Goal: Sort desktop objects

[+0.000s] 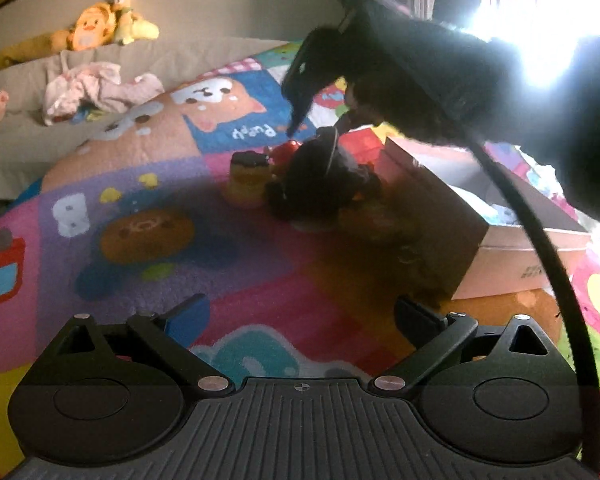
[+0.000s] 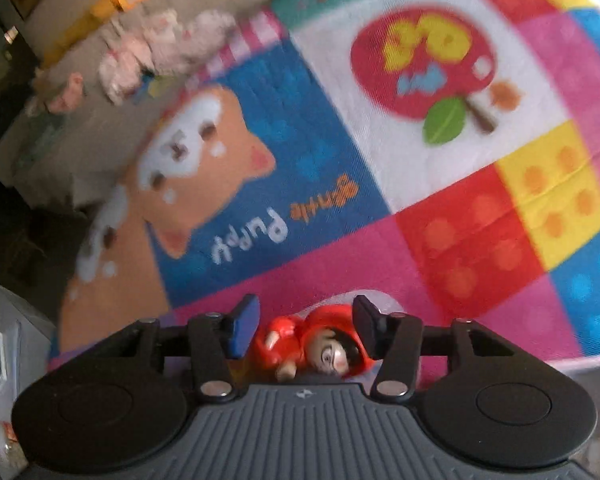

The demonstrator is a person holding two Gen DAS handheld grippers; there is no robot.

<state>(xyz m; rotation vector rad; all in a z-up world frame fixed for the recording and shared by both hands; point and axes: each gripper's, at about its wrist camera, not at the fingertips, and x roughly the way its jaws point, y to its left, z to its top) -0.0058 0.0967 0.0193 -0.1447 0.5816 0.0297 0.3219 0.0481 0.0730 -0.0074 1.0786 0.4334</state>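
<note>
In the right wrist view a small figurine in a red hooded suit (image 2: 300,344) lies sideways between my right gripper's (image 2: 303,326) fingers. The blue pad (image 2: 242,328) and the black pad (image 2: 366,326) press on its two sides, so the gripper is shut on it above the colourful patchwork mat (image 2: 380,240). My left gripper (image 1: 304,316) stands wide open low over the mat (image 1: 140,184), with nothing between its fingers. Ahead of it sits a pile of small toys: a yellow one with a dark top (image 1: 248,180), something red (image 1: 286,148) and a dark lump (image 1: 320,184).
An open pink box (image 1: 512,256) stands to the right of the pile. A backlit dark device fills the upper right of the left wrist view, and a black cable (image 1: 540,240) hangs from it. Plush toys (image 1: 96,26) and crumpled pink cloth (image 1: 96,88) lie at the back left.
</note>
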